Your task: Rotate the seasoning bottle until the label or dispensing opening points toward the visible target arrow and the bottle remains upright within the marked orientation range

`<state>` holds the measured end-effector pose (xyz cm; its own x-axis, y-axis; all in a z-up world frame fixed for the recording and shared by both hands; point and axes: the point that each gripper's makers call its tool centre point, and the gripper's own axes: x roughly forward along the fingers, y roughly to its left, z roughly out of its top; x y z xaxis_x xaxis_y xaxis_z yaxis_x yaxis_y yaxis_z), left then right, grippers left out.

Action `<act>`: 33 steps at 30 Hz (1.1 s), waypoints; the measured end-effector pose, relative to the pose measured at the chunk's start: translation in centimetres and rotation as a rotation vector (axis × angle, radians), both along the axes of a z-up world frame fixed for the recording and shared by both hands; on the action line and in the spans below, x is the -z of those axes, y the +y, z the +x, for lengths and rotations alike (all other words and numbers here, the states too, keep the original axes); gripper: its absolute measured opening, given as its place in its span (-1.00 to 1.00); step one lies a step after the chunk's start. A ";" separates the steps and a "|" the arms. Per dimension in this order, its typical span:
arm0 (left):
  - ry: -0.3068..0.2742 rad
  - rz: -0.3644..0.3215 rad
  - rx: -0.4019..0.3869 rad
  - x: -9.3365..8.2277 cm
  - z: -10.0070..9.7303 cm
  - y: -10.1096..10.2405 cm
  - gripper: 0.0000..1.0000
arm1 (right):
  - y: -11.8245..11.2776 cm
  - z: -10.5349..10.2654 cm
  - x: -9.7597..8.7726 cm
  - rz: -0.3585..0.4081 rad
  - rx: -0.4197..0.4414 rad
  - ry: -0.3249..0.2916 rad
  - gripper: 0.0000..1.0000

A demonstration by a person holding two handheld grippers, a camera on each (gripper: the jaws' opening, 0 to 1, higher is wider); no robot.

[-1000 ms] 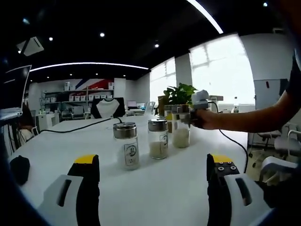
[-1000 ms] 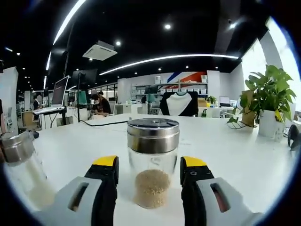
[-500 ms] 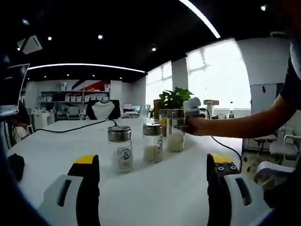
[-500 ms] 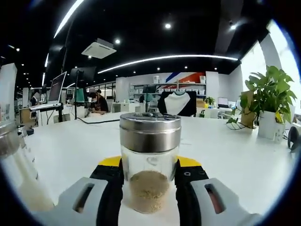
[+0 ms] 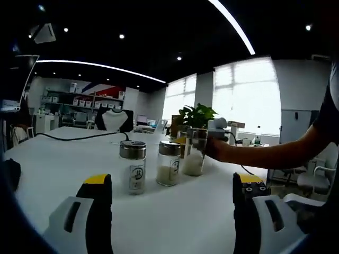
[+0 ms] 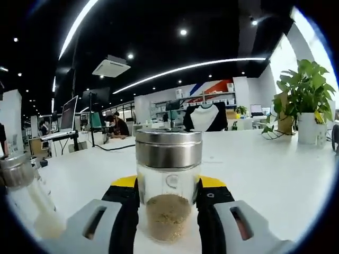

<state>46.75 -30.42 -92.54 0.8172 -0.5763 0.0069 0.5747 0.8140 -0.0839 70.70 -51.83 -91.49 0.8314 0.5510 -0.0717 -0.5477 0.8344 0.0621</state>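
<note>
In the right gripper view, a glass seasoning bottle (image 6: 168,190) with a steel lid and brown granules stands upright on the white table (image 6: 265,180). My right gripper (image 6: 168,182) is shut on it, one jaw pressed against each side. In the left gripper view that same bottle (image 5: 193,157) is the rightmost of three in a row. A hand holds the right gripper (image 5: 216,136) at it. My left gripper (image 5: 172,180) hangs open over the table with nothing between its jaws, well short of the bottles.
Two more labelled bottles stand in the row, one at the left (image 5: 132,166) and one in the middle (image 5: 169,164). A potted plant (image 5: 196,114) stands behind them. A black cable (image 5: 69,137) crosses the table, and a dark object (image 5: 8,172) lies at its left edge.
The right jaws have closed onto the bottle and still grip it. The left camera has drawn back, so the row of bottles looks smaller and lower.
</note>
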 end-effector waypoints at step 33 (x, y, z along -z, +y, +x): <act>0.043 -0.096 0.034 -0.2 -1.2 -2.9 0.99 | -2.3 -13.2 -3.7 0.049 -0.071 -0.082 -0.20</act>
